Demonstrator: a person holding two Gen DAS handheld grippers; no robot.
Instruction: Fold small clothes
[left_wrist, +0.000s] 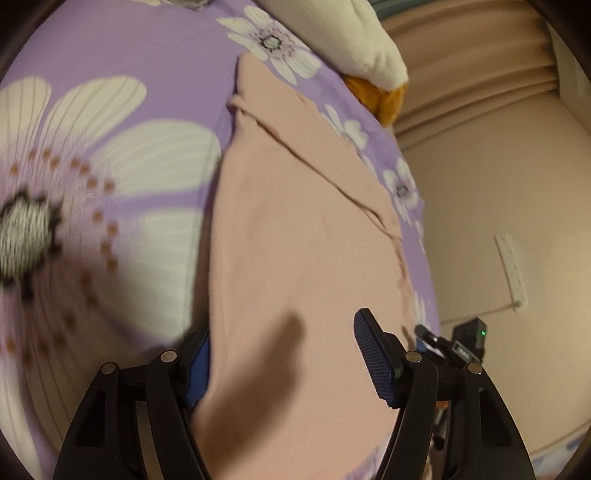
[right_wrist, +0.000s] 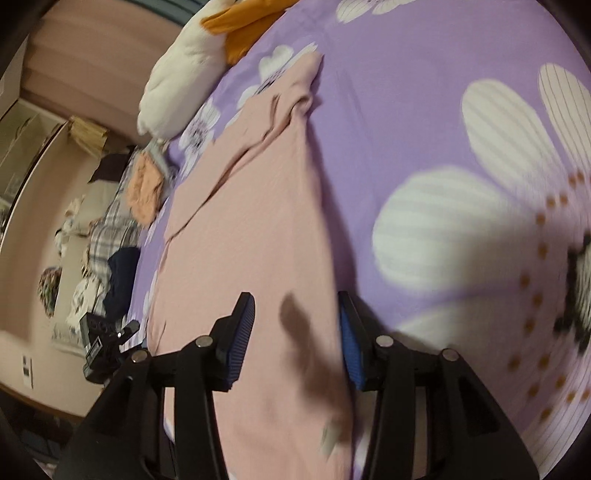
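Both claws are hovering low over a pink garment (left_wrist: 295, 240) lying on the bed (left_wrist: 155, 66), between folds, I judge. The left claw (left_wrist: 282, 363) is standing spread, nothing pinched; the right claw (right_wrist: 295, 339) is spread too, straddling the cloth's edge, pads not pressing. Next, each seems to need an edge to pinch. The garment is lying flat, narrow, creased along one side, its far end bunched

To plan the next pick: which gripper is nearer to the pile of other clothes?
Left, probably. In the right wrist view the pile lies far left; the left gripper is on that side, while the right gripper stands over the pink garment's opposite edge.
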